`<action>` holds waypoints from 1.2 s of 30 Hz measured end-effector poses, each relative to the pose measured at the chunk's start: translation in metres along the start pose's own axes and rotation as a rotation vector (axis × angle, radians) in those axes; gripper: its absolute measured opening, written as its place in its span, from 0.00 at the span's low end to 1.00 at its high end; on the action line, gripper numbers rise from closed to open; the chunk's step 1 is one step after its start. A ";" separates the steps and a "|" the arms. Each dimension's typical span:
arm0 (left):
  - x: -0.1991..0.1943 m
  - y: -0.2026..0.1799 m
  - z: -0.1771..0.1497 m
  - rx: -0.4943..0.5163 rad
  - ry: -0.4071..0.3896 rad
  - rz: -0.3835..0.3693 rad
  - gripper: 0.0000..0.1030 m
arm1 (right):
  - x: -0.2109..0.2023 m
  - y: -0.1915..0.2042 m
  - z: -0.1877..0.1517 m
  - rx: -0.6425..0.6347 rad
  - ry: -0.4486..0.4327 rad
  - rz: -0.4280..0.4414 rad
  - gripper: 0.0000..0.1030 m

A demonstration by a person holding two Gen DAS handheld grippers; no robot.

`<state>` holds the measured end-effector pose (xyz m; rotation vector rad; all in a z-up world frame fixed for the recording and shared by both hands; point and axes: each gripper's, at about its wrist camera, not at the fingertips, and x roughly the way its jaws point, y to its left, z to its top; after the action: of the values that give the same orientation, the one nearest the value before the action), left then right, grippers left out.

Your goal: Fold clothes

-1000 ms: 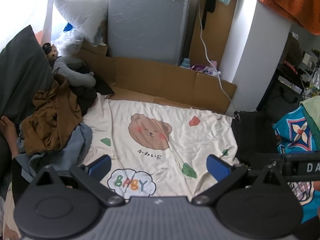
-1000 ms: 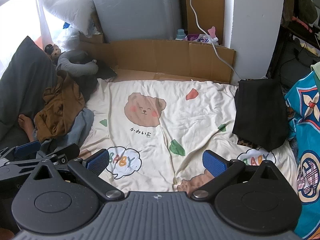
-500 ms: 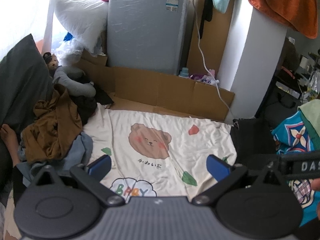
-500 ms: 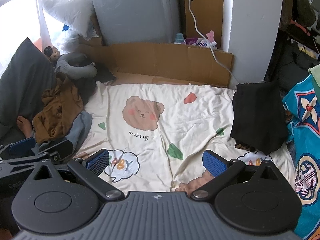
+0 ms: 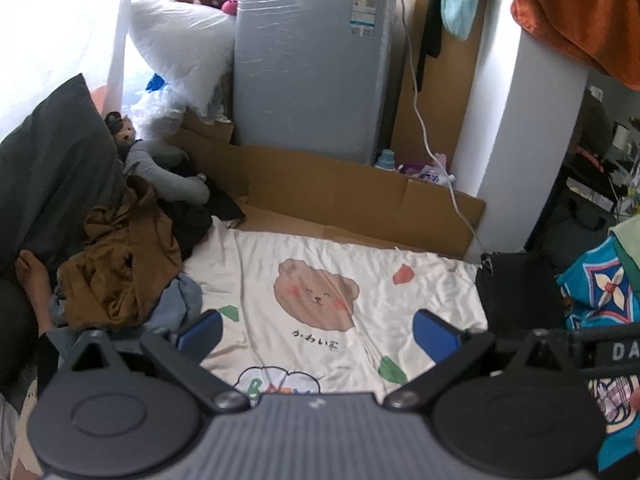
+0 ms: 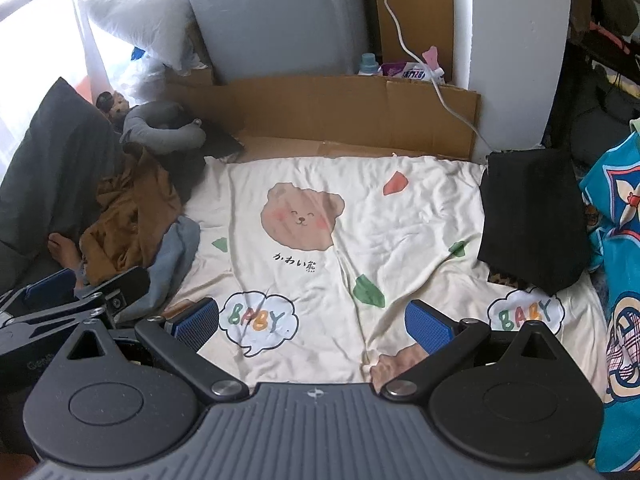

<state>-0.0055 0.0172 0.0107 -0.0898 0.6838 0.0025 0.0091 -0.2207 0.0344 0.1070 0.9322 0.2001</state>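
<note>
A cream sheet point(image 6: 400, 216) of soft, creased cotton lies spread flat across the middle of the scene, printed with a brown bear face point(image 6: 301, 217), small Japanese characters under it, green and red leaf shapes, and cloud bubbles reading "BABY" point(image 6: 256, 316). At its left edge sits the heap of unfolded clothes: a crumpled brown garment point(image 6: 128, 216) on top of a blue-grey one point(image 6: 176, 256), with dark cloth behind them. On the right edge a black garment point(image 6: 528, 216) lies folded flat into a rough rectangle, beside a bright teal patterned fabric point(image 6: 616, 216).

The left tool point(image 5: 316, 332) hangs above the near part of the sheet, its blue ribbed pads spread wide with nothing between them. The right tool point(image 6: 312, 322) is likewise wide open and empty over the "BABY" cloud. In the right wrist view the left tool shows at the near left edge, close to the blue-grey garment.

At the far side a strip of brown cardboard point(image 6: 352, 108) stands against a tall grey appliance point(image 5: 312, 64) wrapped in clear film; it carries a blue-and-white label whose print is too small to read. A white cable point(image 6: 420, 60) trails down over the cardboard. A white pillow point(image 5: 180, 48), a dark grey cushion point(image 5: 48, 168), a grey neck pillow point(image 6: 160, 128) and a small plush toy point(image 5: 122, 132) crowd the far left. A bare foot point(image 5: 32, 276) rests by the clothes heap. An orange cloth point(image 5: 572, 16) hangs at the top right.
</note>
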 end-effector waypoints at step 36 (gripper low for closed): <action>0.020 0.054 0.000 -0.094 0.009 0.043 0.99 | 0.009 -0.003 -0.002 0.006 -0.011 0.049 0.98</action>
<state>0.0079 0.0708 -0.0060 -0.1657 0.6948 0.0754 0.0136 -0.2220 0.0256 0.1367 0.9195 0.2414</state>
